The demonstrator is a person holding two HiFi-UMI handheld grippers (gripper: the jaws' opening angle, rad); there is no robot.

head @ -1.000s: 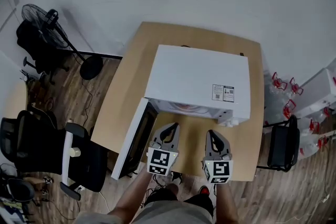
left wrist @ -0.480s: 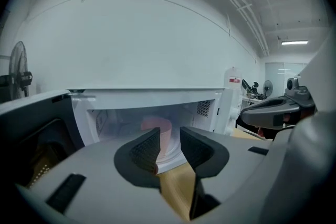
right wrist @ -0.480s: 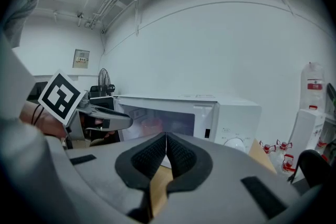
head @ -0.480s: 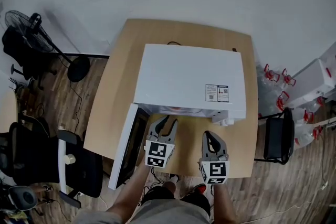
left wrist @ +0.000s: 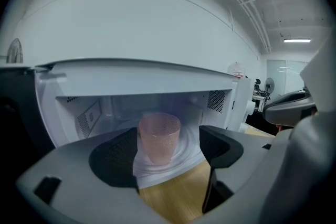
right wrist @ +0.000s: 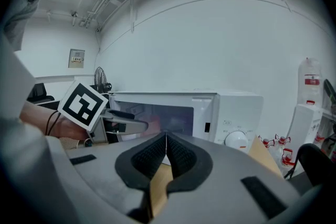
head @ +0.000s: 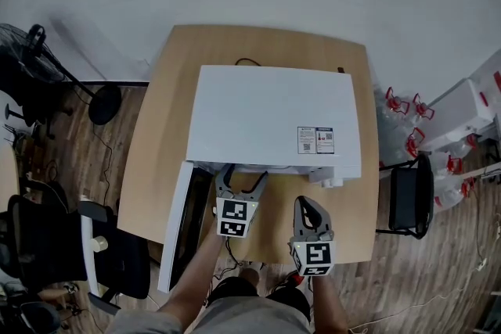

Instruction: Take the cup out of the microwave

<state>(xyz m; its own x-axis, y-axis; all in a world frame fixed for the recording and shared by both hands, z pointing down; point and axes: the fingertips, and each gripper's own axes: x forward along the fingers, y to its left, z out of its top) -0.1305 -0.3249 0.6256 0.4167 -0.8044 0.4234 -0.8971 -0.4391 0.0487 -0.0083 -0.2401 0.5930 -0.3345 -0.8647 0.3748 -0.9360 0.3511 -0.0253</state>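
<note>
Cup [left wrist: 159,136] blurry inside microwave [left wrist: 157,73] (hidden from head view).

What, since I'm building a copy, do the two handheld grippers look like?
Both are grey plastic. The left gripper and the right gripper each end in a two-fingered claw lined with black ribbed pads, and each carries a white cube printed with black square markers. The forearms show no sleeves; a dark cord circles the left wrist.
</note>
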